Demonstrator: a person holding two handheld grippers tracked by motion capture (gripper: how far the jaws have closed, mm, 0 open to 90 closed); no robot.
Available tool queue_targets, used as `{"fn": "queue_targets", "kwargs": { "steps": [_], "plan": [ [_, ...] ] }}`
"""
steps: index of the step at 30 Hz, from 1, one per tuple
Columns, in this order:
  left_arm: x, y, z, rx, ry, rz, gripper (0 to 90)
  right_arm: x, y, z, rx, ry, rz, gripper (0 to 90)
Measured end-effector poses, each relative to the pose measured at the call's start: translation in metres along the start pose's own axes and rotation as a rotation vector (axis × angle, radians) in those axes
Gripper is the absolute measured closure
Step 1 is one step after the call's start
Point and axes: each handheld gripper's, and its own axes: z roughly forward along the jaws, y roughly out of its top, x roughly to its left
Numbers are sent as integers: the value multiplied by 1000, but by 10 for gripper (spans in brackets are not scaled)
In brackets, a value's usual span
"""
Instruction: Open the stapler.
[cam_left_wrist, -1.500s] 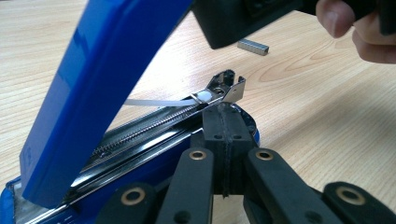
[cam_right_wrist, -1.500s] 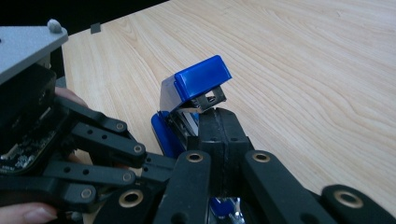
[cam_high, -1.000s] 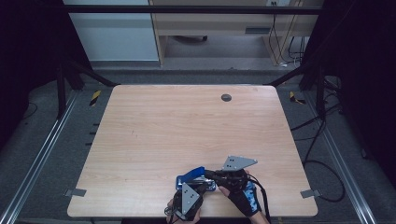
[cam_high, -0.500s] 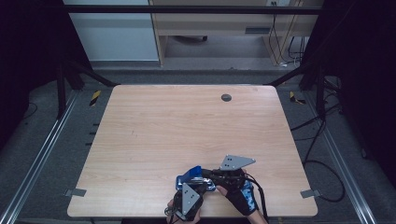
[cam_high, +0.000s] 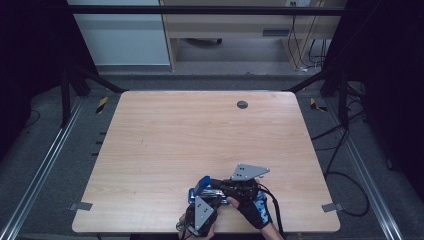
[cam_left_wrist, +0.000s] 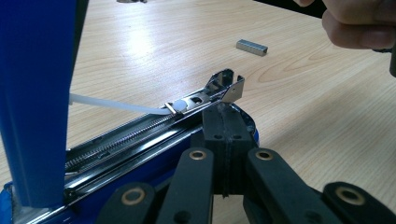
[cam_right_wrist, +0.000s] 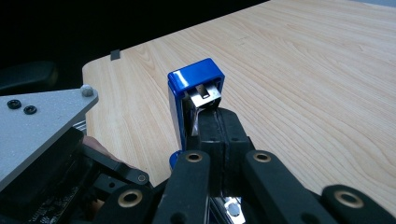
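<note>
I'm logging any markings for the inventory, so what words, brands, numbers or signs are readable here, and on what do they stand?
None can be read.
Blue stapler, opened with its top swung up: no brand or lettering legible in either gripper view.
Strip of staples on the table: plain metal, no marking.
Grey plate on the gripper: screws, no text.
Yellow-black tape by the table: stripes, no words.

The high view looks forward and down from above the near edge onto the whole light wooden table (cam_high: 200, 145). The left gripper view sits very low and close, facing along the chrome staple rail of the opened blue stapler (cam_left_wrist: 140, 126). The right gripper view looks from close behind at the stapler's raised blue lid (cam_right_wrist: 194, 93), which the high view also shows (cam_high: 202, 184).
</note>
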Motion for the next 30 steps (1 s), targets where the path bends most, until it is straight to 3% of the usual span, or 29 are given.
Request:
{"fn": "queue_targets", "kwargs": {
  "steps": [30],
  "plan": [
    [0, -1, 0, -3, -13, -5, 900, 5, 12, 22, 27, 46, -16, 900]
  ]
}}
